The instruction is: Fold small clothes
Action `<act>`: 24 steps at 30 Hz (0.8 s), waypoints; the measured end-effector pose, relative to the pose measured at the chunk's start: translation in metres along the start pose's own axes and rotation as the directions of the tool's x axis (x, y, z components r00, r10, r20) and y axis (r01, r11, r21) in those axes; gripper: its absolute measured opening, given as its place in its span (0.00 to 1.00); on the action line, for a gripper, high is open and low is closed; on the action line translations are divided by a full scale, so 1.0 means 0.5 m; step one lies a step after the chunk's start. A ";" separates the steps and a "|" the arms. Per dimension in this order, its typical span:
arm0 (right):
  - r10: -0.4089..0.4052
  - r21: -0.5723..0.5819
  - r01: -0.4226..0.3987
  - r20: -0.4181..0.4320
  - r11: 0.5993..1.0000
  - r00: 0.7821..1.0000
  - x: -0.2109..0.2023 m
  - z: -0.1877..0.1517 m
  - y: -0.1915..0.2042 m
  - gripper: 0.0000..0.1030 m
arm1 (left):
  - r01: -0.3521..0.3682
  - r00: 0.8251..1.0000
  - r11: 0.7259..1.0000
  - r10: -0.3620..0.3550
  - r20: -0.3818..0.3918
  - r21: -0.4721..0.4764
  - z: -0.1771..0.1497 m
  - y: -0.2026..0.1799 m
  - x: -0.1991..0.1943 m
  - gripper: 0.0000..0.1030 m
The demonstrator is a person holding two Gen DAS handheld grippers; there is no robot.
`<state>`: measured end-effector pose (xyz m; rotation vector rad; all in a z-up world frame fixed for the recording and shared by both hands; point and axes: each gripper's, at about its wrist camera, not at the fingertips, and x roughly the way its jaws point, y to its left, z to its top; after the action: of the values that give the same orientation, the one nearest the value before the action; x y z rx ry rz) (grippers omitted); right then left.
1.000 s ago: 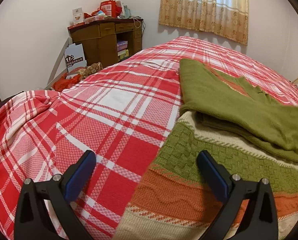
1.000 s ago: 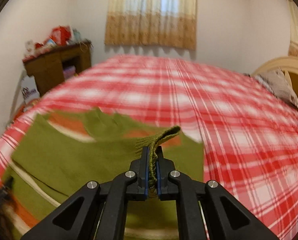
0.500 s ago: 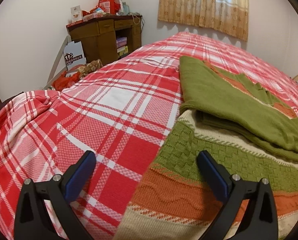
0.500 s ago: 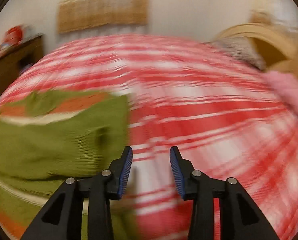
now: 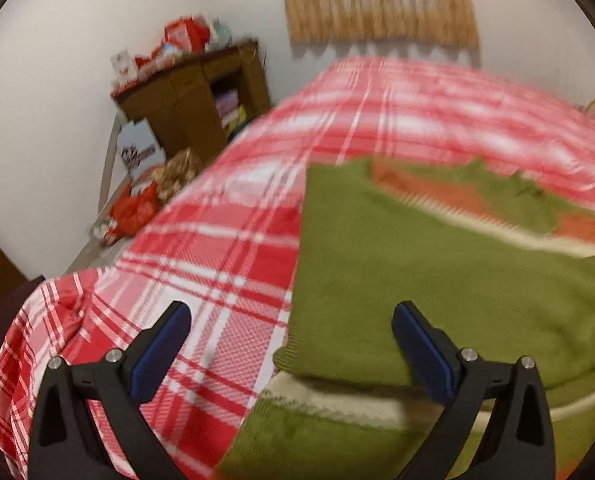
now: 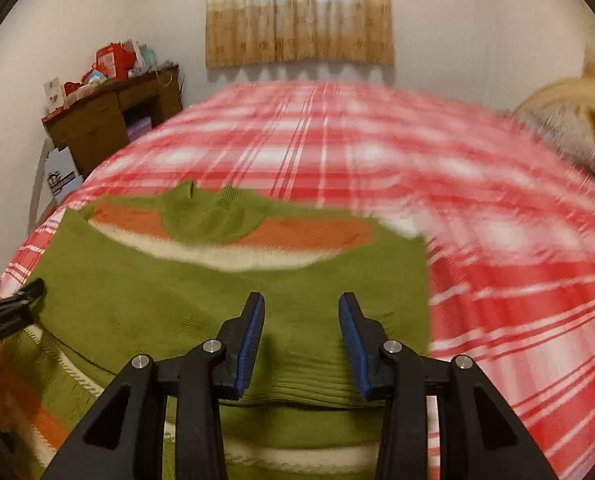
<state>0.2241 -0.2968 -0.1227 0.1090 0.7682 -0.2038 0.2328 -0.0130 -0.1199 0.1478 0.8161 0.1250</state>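
A green knitted sweater (image 5: 417, 264) with orange and cream stripes lies flat on the bed, its green sleeves folded across the chest. My left gripper (image 5: 289, 316) hovers open over the sweater's left edge, where the folded sleeve meets the bedcover. Nothing is between its blue pads. My right gripper (image 6: 302, 304) stands open just above the folded sleeve on the sweater (image 6: 177, 292), holding nothing. At the left edge of the right wrist view, one black finger (image 6: 17, 304) of the left gripper shows.
The bed has a red and white plaid cover (image 6: 477, 208). A wooden desk (image 5: 193, 92) piled with boxes stands by the wall at the left, with bags on the floor (image 5: 137, 208) beside it. A pillow (image 6: 569, 132) and headboard lie at the far right.
My right gripper let go of the green sleeve cuff, opened, swung right and came back over the sweater. My left gripper moved forward along the sweater's left edge and stayed open.
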 end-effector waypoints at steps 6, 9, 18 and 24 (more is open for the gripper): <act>-0.007 0.036 0.009 -0.046 0.999 0.999 0.034 -0.020 -0.018 0.39 | 0.024 0.999 1.000 -0.023 0.035 -0.017 -0.021 0.009 -0.001 1.00; -0.081 0.009 0.080 0.016 0.997 0.997 0.007 -0.016 -0.013 0.39 | 0.006 0.999 1.000 -0.006 0.046 0.000 -0.019 -0.001 -0.003 1.00; -0.112 0.003 0.112 -0.056 0.994 0.992 0.072 0.010 -0.034 0.42 | 0.039 0.999 0.999 -0.039 0.034 -0.020 -0.018 0.004 0.003 1.00; -0.149 0.001 0.149 -0.062 0.989 0.987 0.071 0.010 -0.038 0.54 | 0.042 0.999 0.999 -0.042 0.030 -0.020 -0.019 0.003 0.006 1.00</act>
<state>0.2481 -0.3213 -0.1441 0.0629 0.8386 -0.3460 0.2277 -0.0105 -0.1280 0.1127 0.7875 0.0915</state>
